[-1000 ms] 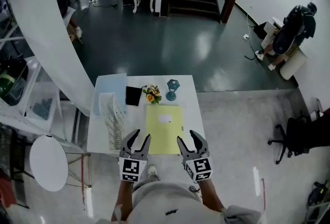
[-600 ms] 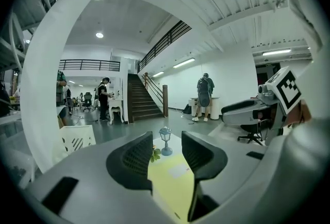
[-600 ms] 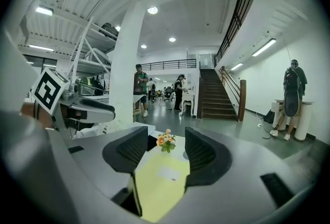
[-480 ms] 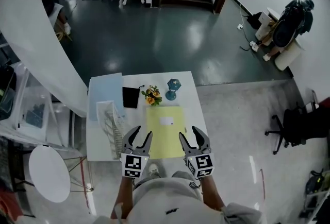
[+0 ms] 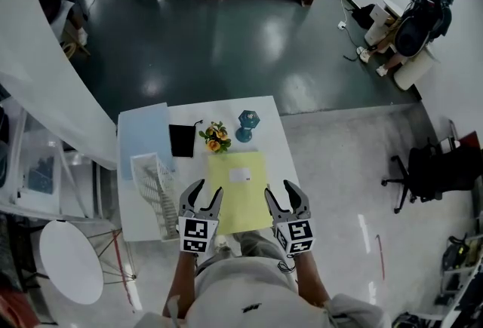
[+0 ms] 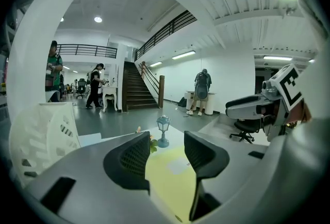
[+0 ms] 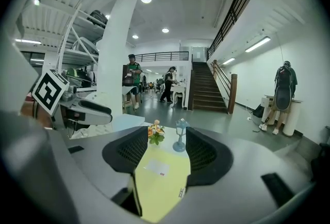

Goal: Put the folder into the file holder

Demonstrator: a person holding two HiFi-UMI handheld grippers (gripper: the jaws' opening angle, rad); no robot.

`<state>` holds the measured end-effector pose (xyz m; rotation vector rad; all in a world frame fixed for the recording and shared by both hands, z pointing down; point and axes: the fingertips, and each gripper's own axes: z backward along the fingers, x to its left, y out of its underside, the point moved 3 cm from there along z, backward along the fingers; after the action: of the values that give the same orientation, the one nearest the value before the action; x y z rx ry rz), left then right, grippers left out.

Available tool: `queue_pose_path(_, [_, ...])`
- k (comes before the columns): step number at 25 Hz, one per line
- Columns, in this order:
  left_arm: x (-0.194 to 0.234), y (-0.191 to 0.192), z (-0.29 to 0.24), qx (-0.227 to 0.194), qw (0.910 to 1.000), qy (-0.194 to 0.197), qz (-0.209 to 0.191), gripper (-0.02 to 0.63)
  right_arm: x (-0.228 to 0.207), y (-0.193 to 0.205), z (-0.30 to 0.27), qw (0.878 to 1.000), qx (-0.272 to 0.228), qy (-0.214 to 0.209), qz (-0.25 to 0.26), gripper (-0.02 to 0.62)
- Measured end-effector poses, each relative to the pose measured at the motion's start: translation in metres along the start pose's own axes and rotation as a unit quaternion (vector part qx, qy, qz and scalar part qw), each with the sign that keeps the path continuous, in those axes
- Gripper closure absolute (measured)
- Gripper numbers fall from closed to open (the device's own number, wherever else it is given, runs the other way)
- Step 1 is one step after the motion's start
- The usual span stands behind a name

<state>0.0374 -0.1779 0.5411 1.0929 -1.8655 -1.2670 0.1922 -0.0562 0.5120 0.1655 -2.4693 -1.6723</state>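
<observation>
White table (image 5: 276, 132): pale yellow folder (image 5: 235, 198) flat, white label (image 5: 241, 175) on cover.

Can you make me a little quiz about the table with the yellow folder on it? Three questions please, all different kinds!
1. True or false: the yellow folder is already standing inside the white file holder.
2. What stands right beside the little flowers at the far end of the table? A) a red cup B) a blue lantern ornament C) a green ball
3. Fill in the gap: in the head view, the file holder is on the folder's ____ side.

Key
1. False: it lies flat on the table, outside the holder.
2. B
3. left
</observation>
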Motion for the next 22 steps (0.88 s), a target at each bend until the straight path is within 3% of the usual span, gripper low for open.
queue_pose_path(10, [0.011,0.03,-0.044,0.055,0.9979,-0.002,0.034,0.372,-0.019,0.026,-0.042,0.999,0.046,-0.019,-0.012,0.373])
queue_pose_path(22, [0.024,0.082,-0.096,0.137,0.9881,-0.022,0.066,0.348,-0.05,0.067,-0.095,0.991,0.115,-0.058,-0.029,0.373])
